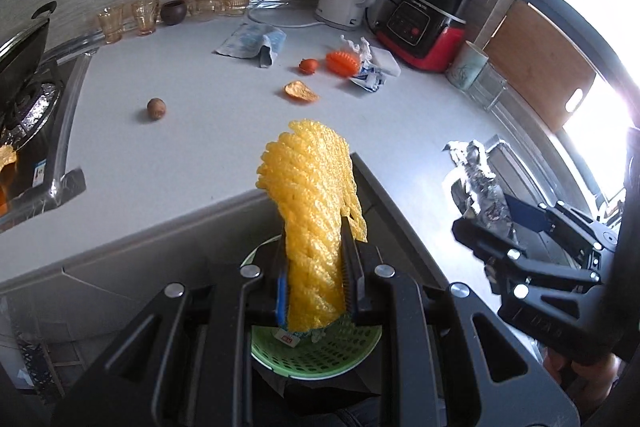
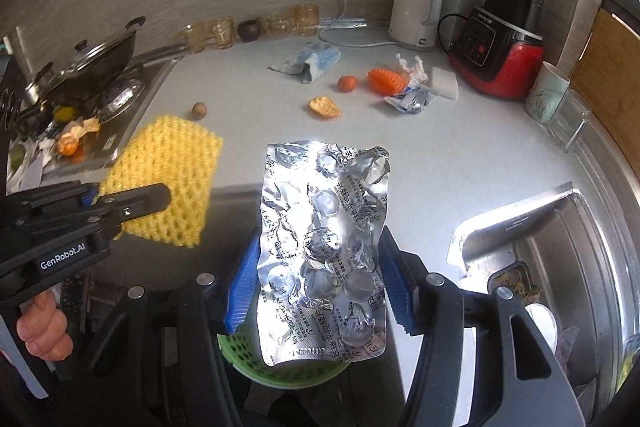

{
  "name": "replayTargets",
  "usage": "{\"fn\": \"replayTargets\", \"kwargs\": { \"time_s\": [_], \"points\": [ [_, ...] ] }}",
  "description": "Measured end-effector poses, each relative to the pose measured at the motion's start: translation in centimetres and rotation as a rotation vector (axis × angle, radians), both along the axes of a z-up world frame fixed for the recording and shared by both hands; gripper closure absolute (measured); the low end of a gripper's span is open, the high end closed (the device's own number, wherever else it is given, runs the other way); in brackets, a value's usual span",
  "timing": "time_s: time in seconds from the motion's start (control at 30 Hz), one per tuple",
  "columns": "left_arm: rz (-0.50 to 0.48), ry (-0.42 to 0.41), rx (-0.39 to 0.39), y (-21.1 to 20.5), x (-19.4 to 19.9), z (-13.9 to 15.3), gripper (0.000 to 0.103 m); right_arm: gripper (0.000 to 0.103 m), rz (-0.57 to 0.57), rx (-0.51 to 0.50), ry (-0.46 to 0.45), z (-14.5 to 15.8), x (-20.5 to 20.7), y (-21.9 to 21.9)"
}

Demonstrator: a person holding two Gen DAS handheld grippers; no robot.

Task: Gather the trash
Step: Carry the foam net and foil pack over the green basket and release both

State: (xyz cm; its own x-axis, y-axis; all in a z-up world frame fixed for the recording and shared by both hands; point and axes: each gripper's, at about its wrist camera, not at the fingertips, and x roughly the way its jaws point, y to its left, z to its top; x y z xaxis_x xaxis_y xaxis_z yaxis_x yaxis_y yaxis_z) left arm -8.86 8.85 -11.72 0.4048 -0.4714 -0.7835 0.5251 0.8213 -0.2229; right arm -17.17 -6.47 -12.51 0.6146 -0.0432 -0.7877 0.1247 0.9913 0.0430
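Here, my left tool [image 1: 314, 279] is clamped on a yellow foam fruit net [image 1: 310, 203] directly above the green perforated basket [image 1: 320, 355]. My right tool [image 2: 316, 283] grips a crumpled foil blister pack [image 2: 324, 227] over that same basket. Beyond the basket, on the bench [image 1: 180, 147], lie an orange peel [image 1: 301, 91], a nut [image 1: 156, 109] and wrappers [image 1: 368, 77].

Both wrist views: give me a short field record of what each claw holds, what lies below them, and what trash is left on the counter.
left claw: shut on yellow foam net
right claw: closed on silver blister pack
below the claws: green basket, beyond the counter edge
left on counter: orange peel, crumpled wrapper, blue-grey packet
also on counter: small brown nut
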Motion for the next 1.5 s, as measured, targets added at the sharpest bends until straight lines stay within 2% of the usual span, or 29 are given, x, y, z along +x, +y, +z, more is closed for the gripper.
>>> {"fn": "replayTargets", "kwargs": {
  "time_s": [0.2, 0.33, 0.37, 0.53, 0.67, 0.87, 0.9, 1.0, 1.1, 1.23, 1.5],
  "points": [
    [0.042, -0.016, 0.04, 0.8, -1.4, -0.2, 0.083, 0.044, 0.067, 0.004, 0.042, -3.0, -1.1, 1.5],
    [0.076, -0.012, 0.058, 1.6, -1.8, -0.7, 0.083, 0.029, 0.084, -0.013, 0.068, -4.4, -0.8, 2.1],
    [0.081, -0.003, 0.057, 1.8, -1.8, -0.8, 0.083, 0.025, 0.087, -0.024, 0.066, -4.4, -0.8, 2.2],
    [0.073, 0.017, 0.075, 1.5, -2.0, -1.7, 0.083, 0.02, 0.089, -0.046, 0.032, -3.6, -0.9, 2.1],
    [0.031, 0.045, 0.084, 0.3, -2.0, -2.7, 0.083, 0.019, 0.06, -0.074, 0.015, -2.8, -1.1, 1.2],
    [-0.049, 0.092, 0.094, -1.9, -2.4, -4.3, 0.082, 0.019, 0.017, -0.058, 0.006, -2.2, -1.5, -0.7],
    [-0.065, 0.095, 0.097, -2.2, -2.6, -4.4, 0.079, 0.019, 0.011, -0.059, 0.006, -2.2, -1.5, -0.9],
    [-0.092, 0.1, 0.114, -3.2, -3.0, -4.7, 0.049, 0.019, -0.007, -0.058, 0.008, -2.1, -1.6, -1.7],
    [-0.08, 0.094, 0.11, -3.2, -2.9, -4.6, 0.03, 0.018, -0.024, -0.047, 0.004, -2.0, -1.7, -2.5],
    [-0.058, 0.09, 0.107, -3.0, -2.4, -4.5, 0.022, 0.017, -0.042, -0.032, 0.002, -1.9, -1.7, -3.3],
    [0.029, 0.068, 0.113, -1.7, -0.8, -4.1, 0.02, 0.017, -0.036, -0.047, 0.0, -1.8, -1.2, -3.5]
  ]
}}
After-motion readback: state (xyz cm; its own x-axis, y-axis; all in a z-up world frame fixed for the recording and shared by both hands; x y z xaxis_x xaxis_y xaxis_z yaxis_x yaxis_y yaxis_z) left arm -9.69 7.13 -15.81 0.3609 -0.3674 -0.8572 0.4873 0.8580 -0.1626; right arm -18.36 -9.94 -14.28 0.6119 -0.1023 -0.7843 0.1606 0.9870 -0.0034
